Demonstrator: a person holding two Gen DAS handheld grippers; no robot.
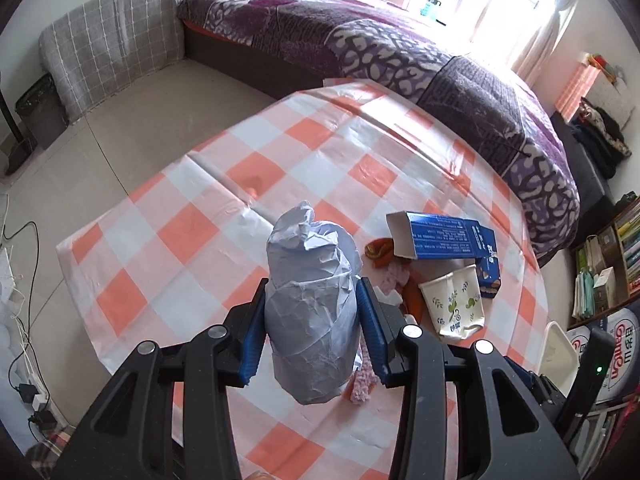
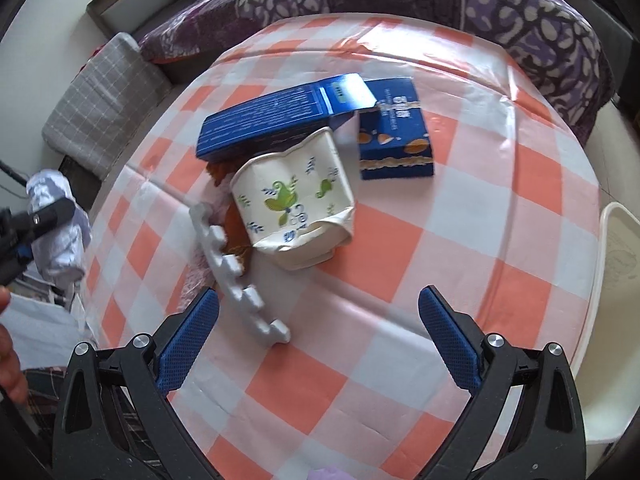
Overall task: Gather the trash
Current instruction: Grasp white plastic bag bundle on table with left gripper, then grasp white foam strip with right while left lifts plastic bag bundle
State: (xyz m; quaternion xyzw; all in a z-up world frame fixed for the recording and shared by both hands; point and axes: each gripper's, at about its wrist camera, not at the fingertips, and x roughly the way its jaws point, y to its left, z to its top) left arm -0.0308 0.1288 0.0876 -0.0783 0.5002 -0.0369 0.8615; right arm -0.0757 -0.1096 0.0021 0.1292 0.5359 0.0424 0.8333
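The left gripper [image 1: 312,320] has its jaws pinching a crumpled paper wad [image 1: 310,304], lifted above the checked desk [image 1: 224,168]; it looks light and crushable. The right gripper [image 2: 320,344] hovers, jaws spread, just short of the dented paper cup [image 2: 294,204], which likely grips best across its soft rim.

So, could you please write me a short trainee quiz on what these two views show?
1. True or false: the left tongs grip a crumpled paper wad.
2. What lies squashed on the checked tablecloth? A) paper cup B) glass bottle C) metal can
3. What colour are the two cardboard boxes?

Key:
1. True.
2. A, the paper cup, beside a white foam strip, ahead of the open, empty right tongs.
3. Blue: the long box and the small box.
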